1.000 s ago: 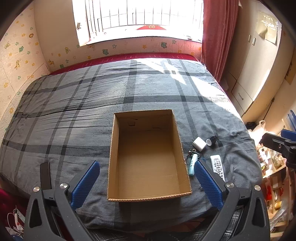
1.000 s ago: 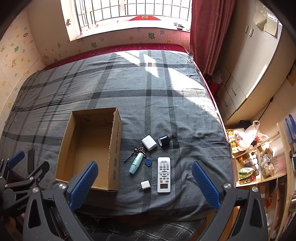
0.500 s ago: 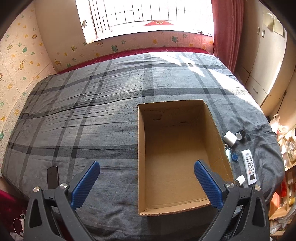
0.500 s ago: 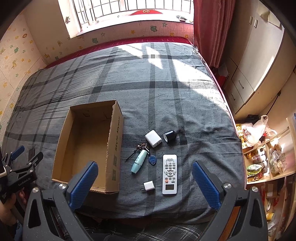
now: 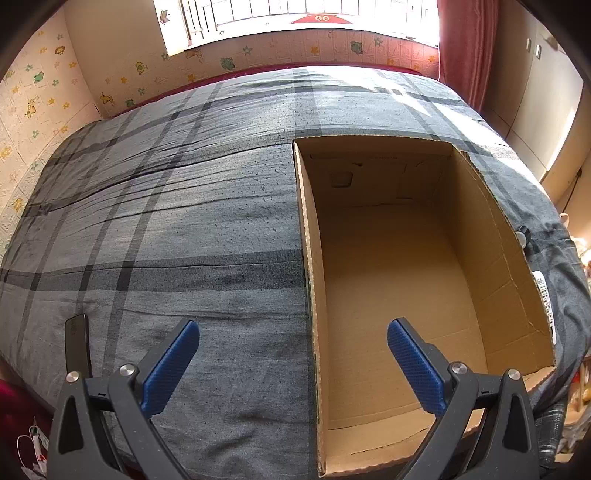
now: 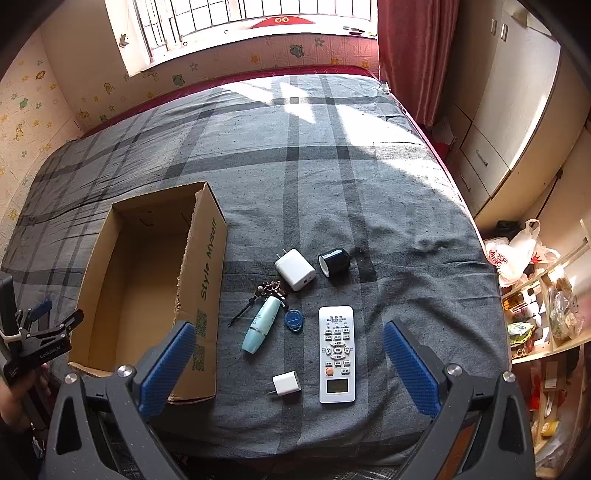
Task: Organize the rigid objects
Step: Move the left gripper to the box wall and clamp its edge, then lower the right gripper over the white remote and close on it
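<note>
Left gripper (image 5: 293, 338): jaws spread wide, empty, poised low over the near left wall of the cardboard box (image 5: 308, 258), one blue pad above the bedspread and the other above the box floor. Right gripper (image 6: 288, 341): jaws likewise wide apart, holding nothing, raised above the loose items.

Cardboard box (image 6: 207, 266): open-topped, nothing visible inside, on the bed (image 6: 332, 166) left of the items; printed lettering and square codes on its right outer wall.

Items on the bedspread, all right of the box:
- White remote control (image 6: 337, 349), face up, lengthwise toward the bed's near edge.
- Small white plug adapter (image 6: 286, 383), just left of the remote's near end.
- Pale teal bottle (image 6: 260, 325), lying on its side, tilted.
- Key bunch (image 6: 267, 290), touching the bottle's far end, a thin dark pin trailing toward the box.
- Blue round tag (image 6: 294, 319), between bottle and remote.
- Larger white charger (image 6: 294, 269), prongs pointing away, beyond the keys.
- Black cylindrical object (image 6: 334, 261), on its side, just right of the charger.

Surroundings: grey plaid bedspread; dark phone (image 5: 77, 345) flat near the bed's left near edge; barred window (image 6: 251, 22) at the far wall; red curtain (image 6: 413, 55); pale cupboards (image 6: 517, 110); cluttered shelves (image 6: 543, 317) at right. A hand (image 6: 14, 395) grips the left device's handle, seen from the right wrist view.
</note>
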